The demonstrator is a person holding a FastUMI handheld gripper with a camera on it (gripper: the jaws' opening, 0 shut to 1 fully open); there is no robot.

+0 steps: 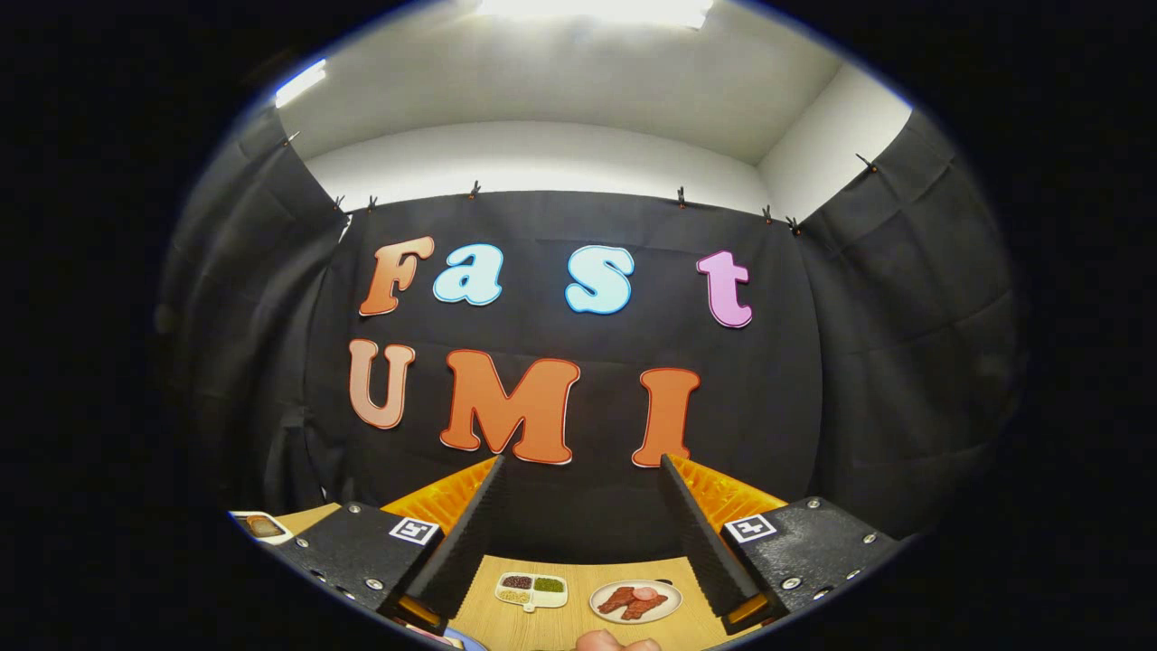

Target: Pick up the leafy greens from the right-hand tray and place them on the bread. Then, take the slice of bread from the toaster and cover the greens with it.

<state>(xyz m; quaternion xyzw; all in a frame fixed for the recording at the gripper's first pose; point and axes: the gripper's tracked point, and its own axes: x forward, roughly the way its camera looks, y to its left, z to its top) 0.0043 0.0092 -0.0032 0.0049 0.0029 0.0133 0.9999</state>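
Note:
My gripper (pixel 582 461) is held well above the wooden table (pixel 578 624) and points at the booth's black wall. Its two fingers (pixel 470 533) stand wide apart, open, with nothing between them. Off to the left of the left finger, at the table's edge, a brown slice of bread (pixel 264 525) lies in a white holder. I cannot tell whether that holder is a toaster or a plate.
Between and below the fingers sit a small white divided tray (pixel 531 590) with dark, green and pale fillings, and a round plate (pixel 635 600) of reddish meat slices. A pinkish rounded shape (pixel 619 643) shows at the nearest table edge, too cut off to identify.

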